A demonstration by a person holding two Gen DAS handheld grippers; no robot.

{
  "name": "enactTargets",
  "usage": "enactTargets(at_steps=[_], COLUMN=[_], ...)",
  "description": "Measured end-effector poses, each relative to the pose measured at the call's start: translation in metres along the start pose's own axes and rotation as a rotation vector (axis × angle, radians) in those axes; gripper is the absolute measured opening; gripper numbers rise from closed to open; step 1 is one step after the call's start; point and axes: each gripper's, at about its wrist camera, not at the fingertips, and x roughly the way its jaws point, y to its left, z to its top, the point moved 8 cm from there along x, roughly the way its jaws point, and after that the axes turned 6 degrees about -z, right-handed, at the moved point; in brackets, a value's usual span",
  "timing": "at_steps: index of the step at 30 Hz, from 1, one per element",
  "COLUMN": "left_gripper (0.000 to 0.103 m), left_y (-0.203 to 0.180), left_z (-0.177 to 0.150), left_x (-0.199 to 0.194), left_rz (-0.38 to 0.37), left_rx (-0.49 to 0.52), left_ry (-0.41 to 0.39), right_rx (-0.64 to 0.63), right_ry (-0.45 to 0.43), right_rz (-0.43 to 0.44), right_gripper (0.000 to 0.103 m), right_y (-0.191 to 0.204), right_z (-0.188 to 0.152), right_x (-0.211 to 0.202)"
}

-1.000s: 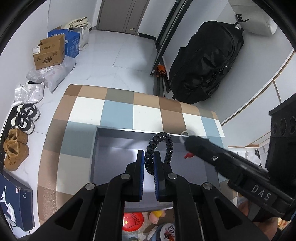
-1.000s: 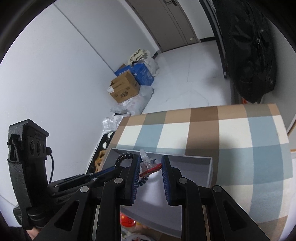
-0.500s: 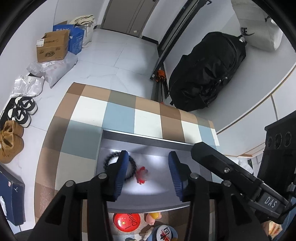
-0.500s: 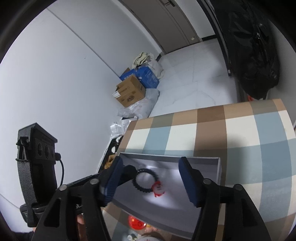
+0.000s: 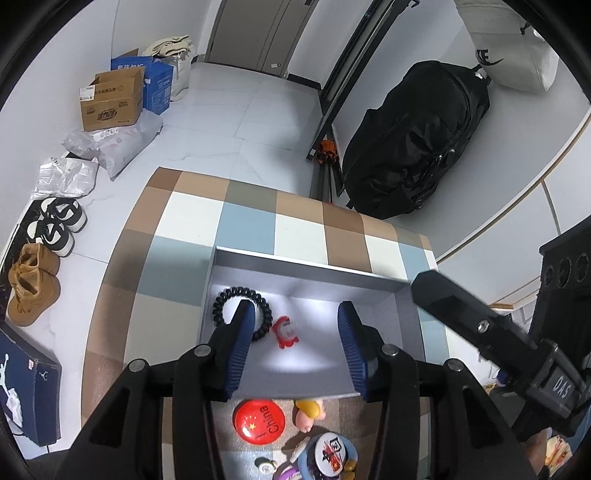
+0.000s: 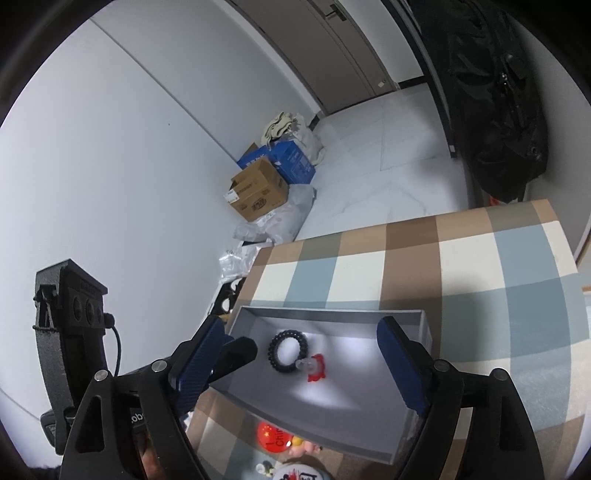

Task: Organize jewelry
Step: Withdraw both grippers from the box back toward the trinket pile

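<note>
Both pieces have dropped: the black spiral bracelet (image 5: pixel 242 309) and red charm (image 5: pixel 285 331) lie in the grey tray (image 5: pixel 310 266). Left hand-held gripper (image 5: pixel 295 325) stands open, empty; right hand-held gripper (image 6: pixel 303 354) is opening, releasing.

Home entryway. Checked tablecloth (image 5: pixel 251 225) covered a table; left of it on white tile sat shoes (image 5: pixel 55 225), cardboard box (image 5: pixel 110 103), plastic parcels. Beyond it, closed door (image 5: pixel 258 33); right, black bag (image 5: pixel 417 140).

Even indoor light, both views sharp. Hot white glare patch on grey tray floor (image 5: pixel 314 354). Heavy fisheye bending, black vignette corners. Soft shadows on checked tabletop (image 6: pixel 480 295).
</note>
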Motion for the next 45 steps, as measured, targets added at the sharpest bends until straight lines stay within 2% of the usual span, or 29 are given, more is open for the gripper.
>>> enactTargets(at_steps=[4,6,8,11,13,19,28,40,45], left_gripper=[0.041,0.048,0.060,0.068,0.069,0.080,0.081,0.081,0.081], left_y=[-0.004,-0.006,-0.006,-0.007,-0.008,-0.009,-0.002,-0.014,-0.021], left_z=[-0.007,-0.009,-0.012,-0.016,-0.020,-0.038,-0.066,-0.090,-0.097], left_x=[-0.008,-0.012,-0.018,-0.027,-0.031,-0.038,-0.041,-0.049,-0.049], left_rz=[0.017,0.030,0.043,0.073,0.090,0.129,0.168,0.192,0.208], left_rx=[0.014,0.017,0.013,0.016,0.027,0.051,0.037,0.097,0.126], left_ry=[-0.012,-0.023,-0.047,-0.084,-0.099,-0.110,-0.093,-0.114,-0.116], right_rx=[0.003,-0.004,-0.015,-0.019,-0.021,-0.058,-0.134,-0.153,-0.195], right_ry=[-0.021,-0.031,-0.040,-0.051,-0.060,-0.072,-0.076,-0.014,-0.016], right_rz=[-0.001,-0.008,-0.016,-0.025,-0.026,-0.039,-0.100,-0.127,-0.147], right_gripper=[0.092,0.093,0.094,0.098,0.099,0.103,0.103,0.103,0.103], right_y=[0.001,0.003,0.003,0.004,0.004,0.011,0.015,0.013,0.016], right_z=[-0.001,-0.002,-0.005,-0.010,-0.014,-0.029,-0.051,-0.082,-0.090], right_x=[-0.010,-0.015,-0.020,-0.029,-0.037,-0.052,-0.070,-0.075,-0.078])
